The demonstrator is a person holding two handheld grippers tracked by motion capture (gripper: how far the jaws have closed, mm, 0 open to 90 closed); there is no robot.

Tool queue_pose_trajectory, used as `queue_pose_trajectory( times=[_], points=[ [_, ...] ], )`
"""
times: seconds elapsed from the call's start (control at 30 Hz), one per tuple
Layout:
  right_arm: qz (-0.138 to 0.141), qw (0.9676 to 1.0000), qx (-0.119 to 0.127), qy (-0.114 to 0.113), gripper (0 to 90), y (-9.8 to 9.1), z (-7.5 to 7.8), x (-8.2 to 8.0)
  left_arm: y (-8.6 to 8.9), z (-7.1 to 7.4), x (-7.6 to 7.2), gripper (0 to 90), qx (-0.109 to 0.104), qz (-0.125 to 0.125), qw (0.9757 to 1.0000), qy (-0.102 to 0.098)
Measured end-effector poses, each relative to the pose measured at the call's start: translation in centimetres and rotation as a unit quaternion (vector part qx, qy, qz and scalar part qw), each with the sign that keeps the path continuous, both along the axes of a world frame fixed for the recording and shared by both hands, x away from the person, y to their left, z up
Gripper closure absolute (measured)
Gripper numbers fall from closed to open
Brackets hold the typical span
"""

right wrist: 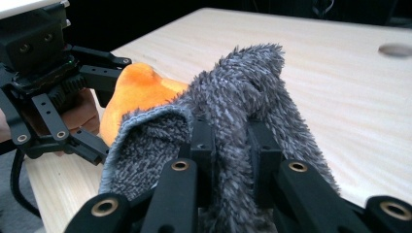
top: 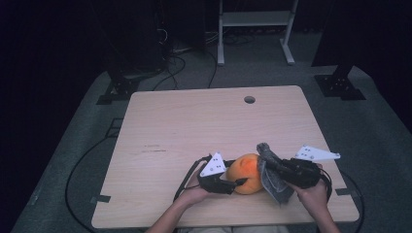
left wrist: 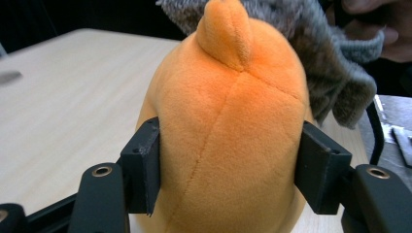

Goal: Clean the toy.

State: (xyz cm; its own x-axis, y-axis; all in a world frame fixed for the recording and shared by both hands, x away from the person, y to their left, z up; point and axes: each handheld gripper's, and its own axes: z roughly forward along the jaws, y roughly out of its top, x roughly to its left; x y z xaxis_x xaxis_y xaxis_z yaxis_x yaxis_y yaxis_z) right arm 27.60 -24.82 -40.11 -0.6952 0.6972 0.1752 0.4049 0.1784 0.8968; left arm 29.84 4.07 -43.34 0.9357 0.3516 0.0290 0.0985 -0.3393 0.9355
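Observation:
An orange plush toy (top: pixel 245 172) (left wrist: pixel 228 131) (right wrist: pixel 133 92) stands near the table's front edge. My left gripper (top: pixel 237 175) (left wrist: pixel 228 162) (right wrist: pixel 109 107) reaches in from the left, and its two pads press on the toy's sides. Against the toy's right side hangs a grey fuzzy cloth (top: pixel 272 182) (left wrist: pixel 335 73) (right wrist: pixel 243 82), draped partly over the toy. My right gripper (top: pixel 273 164) (right wrist: pixel 232 138) is shut on a fold of that cloth and holds it just above the table.
The light wooden table (top: pixel 194 126) has a round hole (top: pixel 249 99) (right wrist: pixel 394 49) near its far edge. Behind the table, on the floor, are a white frame stand (top: pixel 255 29) and black cables (top: pixel 170 68). Tape strips mark the table's front corners.

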Motion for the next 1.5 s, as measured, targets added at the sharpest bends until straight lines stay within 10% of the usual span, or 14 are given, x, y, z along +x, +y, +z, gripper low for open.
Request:
queue_pose_trajectory(
  times=[0.1,0.27,0.4,0.57,0.8,1.03,1.17,1.5],
  points=[
    [0.004,0.9997,0.012,-0.020,75.7,0.5,0.4,-0.2,0.9,1.5,-0.2,35.7,-0.006,0.002,0.9999,-0.010],
    [0.008,0.9999,-0.005,0.011,75.7,1.3,-0.6,0.6,1.1,1.5,-0.1,35.7,0.042,0.005,0.9991,-0.009],
    [0.020,0.9992,-0.009,-0.034,75.6,2.3,0.6,-0.7,0.3,1.2,-0.5,36.0,0.068,-0.001,0.9975,-0.018],
    [0.046,0.9964,-0.029,-0.065,75.3,4.6,2.1,-1.7,-0.4,0.6,-0.6,29.1,0.064,-0.018,0.9976,-0.020],
    [0.041,0.9981,-0.036,-0.030,75.3,2.9,0.8,-1.0,1.0,0.0,1.2,5.7,0.043,-0.015,0.9983,0.036],
    [0.035,0.9984,-0.043,-0.015,75.0,2.2,0.3,-0.4,0.2,-0.8,1.0,24.6,0.047,-0.018,0.9983,0.030],
    [-0.002,0.9993,-0.036,0.006,75.2,0.3,-0.2,0.0,-0.2,-0.7,0.8,24.5,0.049,-0.010,0.9985,0.024],
    [0.044,0.9977,-0.048,-0.017,74.9,2.3,0.4,-0.8,1.0,-0.6,1.3,7.8,0.045,-0.039,0.9980,0.021]
  ],
)
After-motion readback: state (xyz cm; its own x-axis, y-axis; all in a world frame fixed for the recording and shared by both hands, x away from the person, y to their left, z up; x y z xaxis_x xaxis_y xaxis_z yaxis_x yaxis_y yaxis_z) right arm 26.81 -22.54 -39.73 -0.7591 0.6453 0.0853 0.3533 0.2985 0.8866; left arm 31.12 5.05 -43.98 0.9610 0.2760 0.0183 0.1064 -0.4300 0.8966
